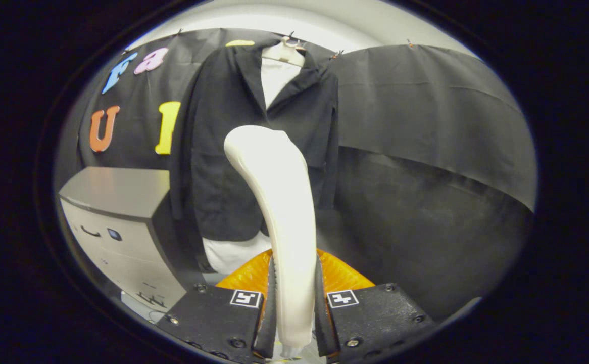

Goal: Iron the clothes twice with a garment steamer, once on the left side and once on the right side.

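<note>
At the near edge, the gripper [294,313] has its jaws clamped on the handle of a cream-white garment steamer [279,202], one finger pressing each side of the handle. The steamer rises upright from between the fingers and curves toward a rounded head that points away, toward the clothes. Just beyond the fingers, an orange ribbed part [342,275] shows on both sides of the handle, behind it. Further on, directly ahead of the steamer head, a black jacket [224,151] hangs on a white hanger [287,50], its collar open over a white shirt [277,78]; the shirt's hem shows below the jacket's lower edge. The steamer head overlaps the middle of the jacket front, though whether it touches the fabric cannot be told. Beside the jacket, on the gripper's left, stands a grey cabinet [117,202] with drawer fronts. Behind everything hangs the booth's black cloth wall [426,126], and above it a pale ceiling [325,25].
</note>
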Tool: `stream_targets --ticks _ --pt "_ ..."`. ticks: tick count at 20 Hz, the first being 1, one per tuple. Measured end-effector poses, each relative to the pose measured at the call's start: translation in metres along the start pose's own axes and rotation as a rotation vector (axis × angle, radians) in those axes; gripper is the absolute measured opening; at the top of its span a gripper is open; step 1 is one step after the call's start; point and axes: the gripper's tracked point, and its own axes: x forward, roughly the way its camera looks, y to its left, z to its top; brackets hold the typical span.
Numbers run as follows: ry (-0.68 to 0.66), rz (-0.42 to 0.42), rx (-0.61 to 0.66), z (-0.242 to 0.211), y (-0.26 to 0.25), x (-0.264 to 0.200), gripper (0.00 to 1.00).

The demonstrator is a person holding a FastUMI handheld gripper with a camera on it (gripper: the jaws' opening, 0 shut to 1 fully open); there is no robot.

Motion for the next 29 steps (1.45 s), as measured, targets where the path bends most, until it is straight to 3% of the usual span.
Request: stream_targets --ticks 8,17,26,29 --pt "-0.201 0.190 -0.051 0.053 -0.021 -0.075 0.34" --pt "-0.257 0.315 -0.059 0.047 -0.033 -0.138 0.34" --pt "-0.246 0.249 -0.045 0.030 -0.014 -0.160 0.34" --pt "-0.178 0.221 -0.053 0.007 -0.011 -0.153 0.34"
